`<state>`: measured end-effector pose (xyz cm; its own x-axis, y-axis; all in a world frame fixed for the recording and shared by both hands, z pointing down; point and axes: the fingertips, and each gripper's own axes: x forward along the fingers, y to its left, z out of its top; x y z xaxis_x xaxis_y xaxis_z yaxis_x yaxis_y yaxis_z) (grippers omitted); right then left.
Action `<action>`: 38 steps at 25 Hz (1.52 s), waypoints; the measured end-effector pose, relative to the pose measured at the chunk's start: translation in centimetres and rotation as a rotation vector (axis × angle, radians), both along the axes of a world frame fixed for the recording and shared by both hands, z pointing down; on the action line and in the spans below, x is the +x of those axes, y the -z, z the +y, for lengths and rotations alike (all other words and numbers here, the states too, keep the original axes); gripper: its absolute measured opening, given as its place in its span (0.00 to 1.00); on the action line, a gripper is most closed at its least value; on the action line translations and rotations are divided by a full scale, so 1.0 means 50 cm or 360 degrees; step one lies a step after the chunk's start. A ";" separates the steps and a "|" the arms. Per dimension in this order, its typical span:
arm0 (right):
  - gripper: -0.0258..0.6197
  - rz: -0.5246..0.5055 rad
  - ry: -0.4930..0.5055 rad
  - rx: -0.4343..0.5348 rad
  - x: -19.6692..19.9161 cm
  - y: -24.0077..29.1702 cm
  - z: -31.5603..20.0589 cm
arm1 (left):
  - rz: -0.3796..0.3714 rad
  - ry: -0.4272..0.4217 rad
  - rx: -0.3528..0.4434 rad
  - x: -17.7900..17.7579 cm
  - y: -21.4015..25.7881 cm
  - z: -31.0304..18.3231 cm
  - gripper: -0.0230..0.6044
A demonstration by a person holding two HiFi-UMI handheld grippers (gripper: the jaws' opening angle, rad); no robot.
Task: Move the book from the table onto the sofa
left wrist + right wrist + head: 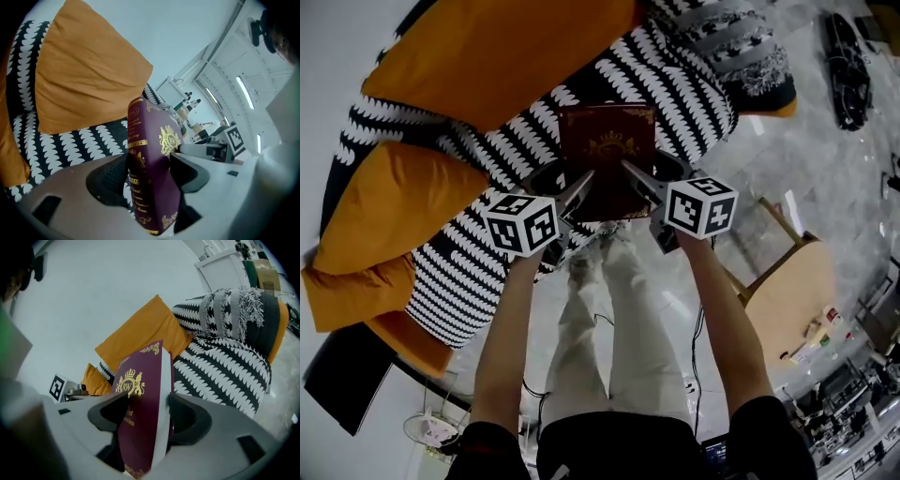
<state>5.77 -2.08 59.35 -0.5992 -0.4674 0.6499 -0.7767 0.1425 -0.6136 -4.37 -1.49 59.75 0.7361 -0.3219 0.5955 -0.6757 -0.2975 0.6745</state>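
Observation:
A maroon hardback book [607,155] with gold crest and lettering hangs flat above the black-and-white patterned sofa seat [694,103]. My left gripper [578,191] is shut on its left near corner, my right gripper [636,184] shut on its right near corner. In the left gripper view the book [152,173] stands spine-first between the grey jaws of the left gripper [149,171]. In the right gripper view the book [140,413] shows its cover and white page edge, clamped in the right gripper [147,411].
Orange cushions [502,52] line the sofa back and left side [380,202]. A striped fringed pillow [741,42] lies at the sofa's right end. A round wooden table [792,291] stands to the lower right. The person's legs [605,328] are directly below.

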 end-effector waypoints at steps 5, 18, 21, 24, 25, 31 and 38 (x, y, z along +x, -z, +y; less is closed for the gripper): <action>0.48 -0.0020 -0.0027 -0.0023 0.003 -0.047 -0.010 | -0.0019 -0.0010 -0.0014 0.003 -0.044 -0.014 0.50; 0.48 -0.0049 -0.0087 -0.0097 -0.008 -0.165 -0.009 | -0.0050 0.0003 -0.0067 -0.010 -0.157 -0.021 0.50; 0.48 -0.0051 -0.0092 -0.0114 -0.008 -0.188 -0.009 | -0.0060 -0.0015 -0.0060 -0.008 -0.179 -0.021 0.50; 0.48 -0.0038 -0.0075 -0.0129 -0.007 -0.202 -0.005 | -0.0073 -0.0031 -0.0054 -0.004 -0.193 -0.017 0.50; 0.48 -0.0036 -0.0072 -0.0137 -0.008 -0.205 -0.005 | -0.0082 -0.0036 -0.0058 -0.004 -0.196 -0.017 0.50; 0.48 -0.0038 -0.0070 -0.0180 -0.017 -0.217 -0.008 | -0.0092 -0.0017 -0.0099 -0.013 -0.206 -0.018 0.50; 0.48 -0.0010 -0.0048 -0.0212 -0.021 -0.277 0.014 | -0.0130 -0.0044 -0.0137 -0.007 -0.266 -0.002 0.51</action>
